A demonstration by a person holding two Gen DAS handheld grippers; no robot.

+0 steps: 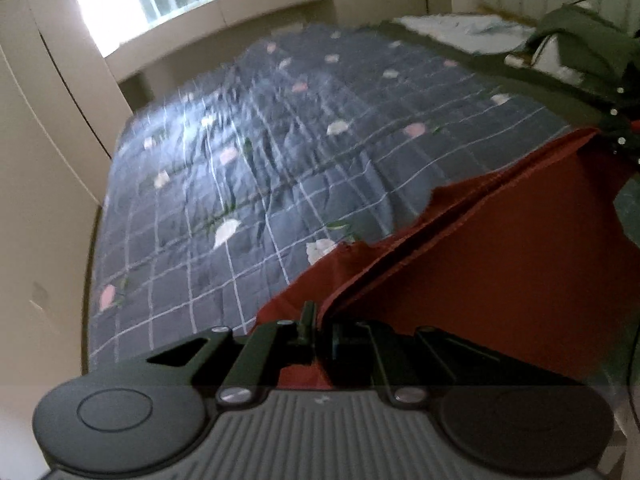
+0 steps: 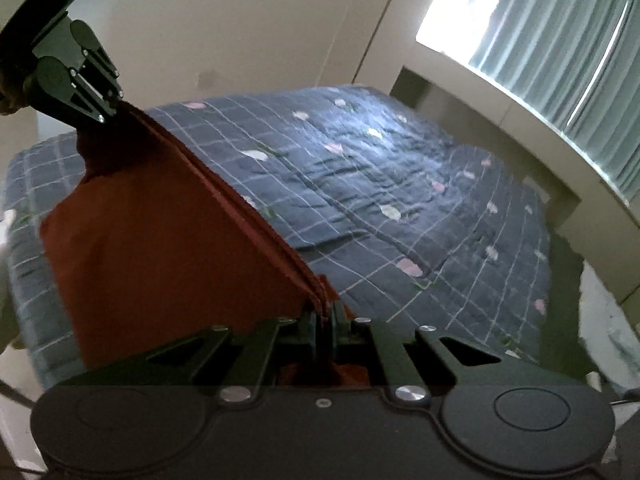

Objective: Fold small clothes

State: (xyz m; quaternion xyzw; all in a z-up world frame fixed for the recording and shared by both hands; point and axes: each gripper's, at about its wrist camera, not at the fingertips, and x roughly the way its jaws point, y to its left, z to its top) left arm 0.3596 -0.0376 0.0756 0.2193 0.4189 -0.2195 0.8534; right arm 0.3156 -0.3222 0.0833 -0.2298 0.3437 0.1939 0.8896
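Aloft over the bed, the red garment is stretched between both tools: the left hand-held gripper and right hand-held gripper each pinch its folded top edge.

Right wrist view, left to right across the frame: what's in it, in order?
left gripper at upper left, shut on the red garment → the garment stretched down to the right gripper → blue checked floral quilt → curtained window at far right.
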